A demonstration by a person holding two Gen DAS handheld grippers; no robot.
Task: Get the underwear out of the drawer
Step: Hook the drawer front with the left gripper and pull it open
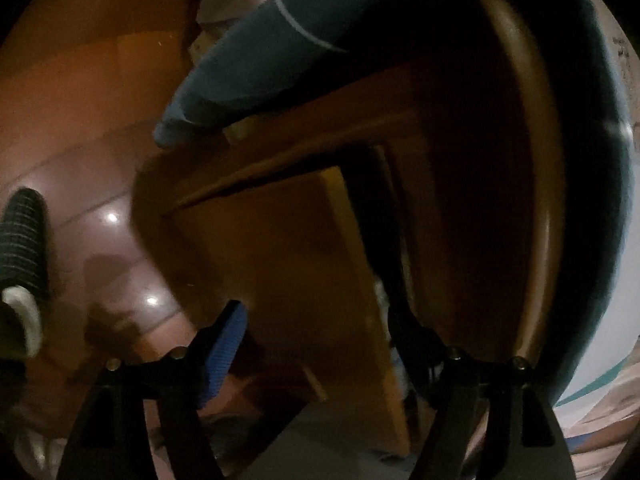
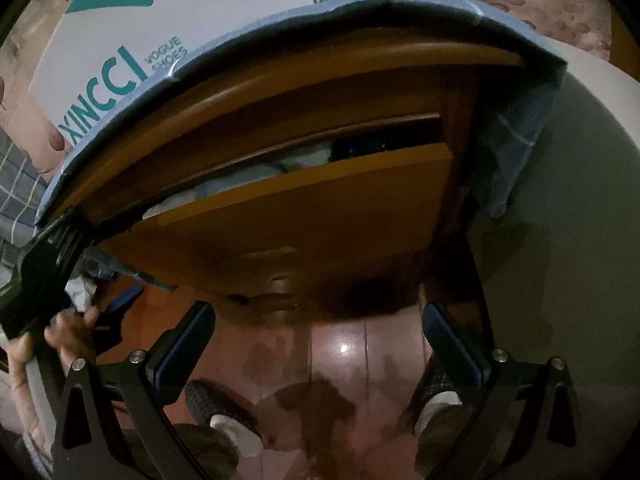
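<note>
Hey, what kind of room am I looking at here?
Probably a bedroom or another room at home: a wooden cabinet with a partly open drawer holding pale fabric, a shoe box on its cloth-covered top, and a glossy wooden floor.

I found the room dim. The floor [image 2: 360, 344] was glossy reddish-brown wood planks, with small bright light spots reflected on it. A wooden cabinet [image 2: 304, 80] stood over it, its top covered by a blue cloth [image 2: 524, 92] with pale check lines that hung over the edge. A white shoebox [image 2: 132, 20] with teal lettering sat on that cloth. To the right I saw a plain pale wall [image 2: 576, 184]; a floral-patterned surface [image 2: 560, 4] lay behind the cabinet.
</note>
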